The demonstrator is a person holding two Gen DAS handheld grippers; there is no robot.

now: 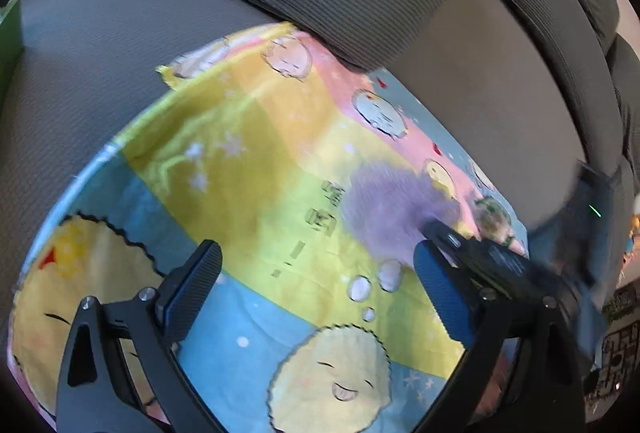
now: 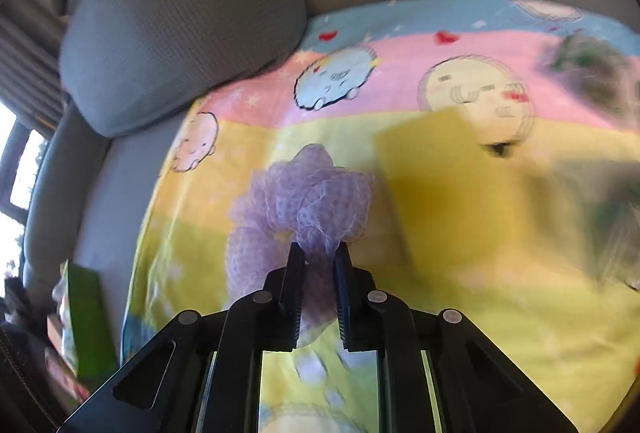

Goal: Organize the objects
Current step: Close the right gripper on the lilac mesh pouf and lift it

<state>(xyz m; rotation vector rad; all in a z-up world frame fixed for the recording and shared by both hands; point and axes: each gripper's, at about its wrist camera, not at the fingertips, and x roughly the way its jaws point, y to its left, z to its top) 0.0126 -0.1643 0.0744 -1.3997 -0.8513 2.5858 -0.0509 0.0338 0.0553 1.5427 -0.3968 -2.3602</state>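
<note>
The right claw [image 2: 319,253] is clamped on a lilac mesh bath puff [image 2: 304,193], its two jaws pinching a gathered tuft at the puff's near edge, in the lower middle of the right wrist view. The puff sits on a cartoon-printed cloth [image 2: 460,313] spread over a grey sofa seat [image 1: 100,73], with a grey cushion [image 2: 180,25] at the upper left resting on the cloth's far edge. By its look the puff is very light, soft and springy; the netting squashes under the jaws and would not slip easily, so a pinch on a bunched fold, as here, seems a sound hold, though a loose outer loop might stretch or pull out. The left claw [image 1: 316,273] stands wide apart over the cloth with nothing between its jaws. To the right of the puff lies a yellow block [image 2: 452,185], blurred, perhaps a sponge, and darker things further right are too smeared to name. No tray, box or basket can be made out as a container; a green package [image 2: 90,317] stands at the lower left, contents hidden.
</note>
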